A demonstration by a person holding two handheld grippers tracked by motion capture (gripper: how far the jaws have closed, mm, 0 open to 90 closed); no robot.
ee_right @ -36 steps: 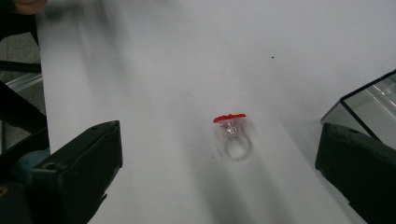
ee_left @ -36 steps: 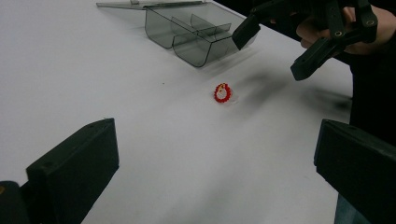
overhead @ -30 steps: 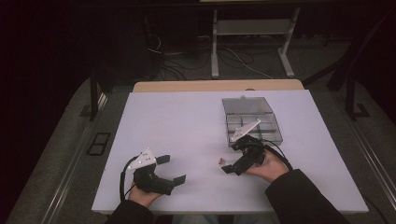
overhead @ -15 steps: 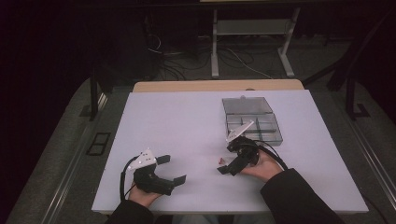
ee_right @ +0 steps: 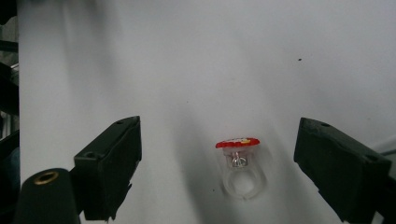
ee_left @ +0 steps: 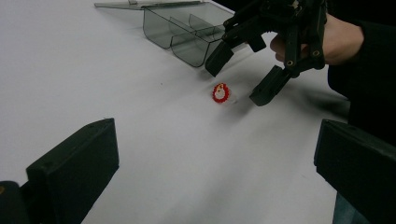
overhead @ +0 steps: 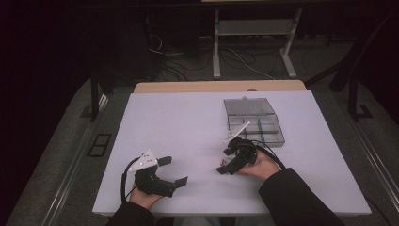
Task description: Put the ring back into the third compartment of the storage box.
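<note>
The ring (ee_right: 239,165) lies on the table (overhead: 179,122), midway toward its near edge, just beside the box (overhead: 254,123). Right gripper (overhead: 232,161) straddles it, jaws wide, apparently to grasp. Left gripper (overhead: 173,170) rests near the near-left corner, jaws wide, idle.

Both grippers, left gripper (overhead: 172,170) and right gripper (overhead: 227,161), rest spread-fingered on the white table (overhead: 188,122) near a clear box (overhead: 254,121).

A white table (overhead: 188,127) stood on a grey floor (overhead: 61,160). A clear compartment box (overhead: 254,123) sat at its right, lid open. Beyond, a metal stand (overhead: 254,28) and cables (overhead: 235,59) lay in shadow.
</note>
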